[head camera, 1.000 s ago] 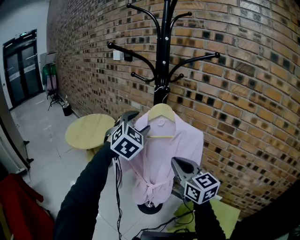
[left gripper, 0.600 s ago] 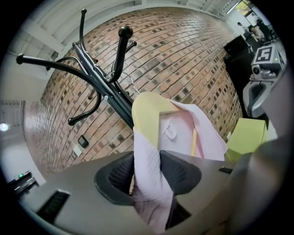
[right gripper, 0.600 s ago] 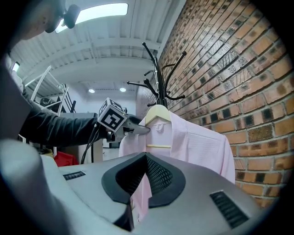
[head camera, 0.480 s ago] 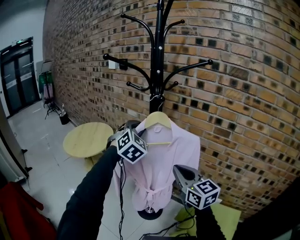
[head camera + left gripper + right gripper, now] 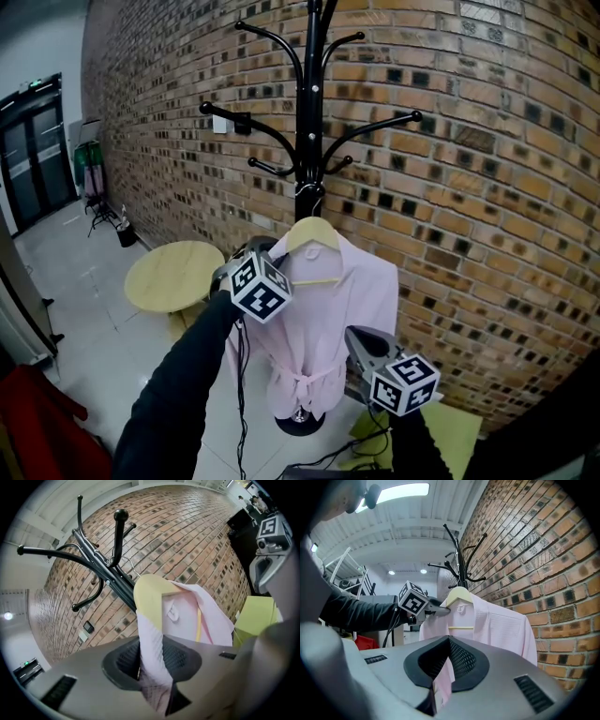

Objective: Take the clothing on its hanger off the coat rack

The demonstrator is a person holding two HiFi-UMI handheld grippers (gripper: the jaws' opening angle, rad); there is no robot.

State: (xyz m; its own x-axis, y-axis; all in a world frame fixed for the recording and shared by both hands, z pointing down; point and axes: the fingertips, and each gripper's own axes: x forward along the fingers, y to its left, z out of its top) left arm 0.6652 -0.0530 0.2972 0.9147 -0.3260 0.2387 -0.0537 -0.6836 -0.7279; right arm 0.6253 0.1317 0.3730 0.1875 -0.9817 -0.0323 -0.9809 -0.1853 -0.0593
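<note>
A pink shirt (image 5: 323, 309) hangs on a pale wooden hanger (image 5: 312, 234) from the black coat rack (image 5: 309, 112) in front of the brick wall. My left gripper (image 5: 267, 251) is at the shirt's left shoulder. In the left gripper view its jaws (image 5: 152, 667) have just been closing and now pinch the pink fabric where it drapes over the hanger's arm (image 5: 147, 599). My right gripper (image 5: 354, 336) is lower, at the shirt's right front. The right gripper view shows it (image 5: 443, 672) shut on a fold of the pink fabric.
A round pale wooden table (image 5: 173, 272) stands left of the rack. The rack's dark base (image 5: 300, 424) sits on the floor under the shirt. A yellow-green panel (image 5: 455, 433) lies at the lower right and a red cloth (image 5: 37, 417) at the lower left. Cables hang from the left gripper.
My left gripper has moved in to the shirt's left shoulder and its jaws have closed on the fabric. The right gripper stays about where it was.
</note>
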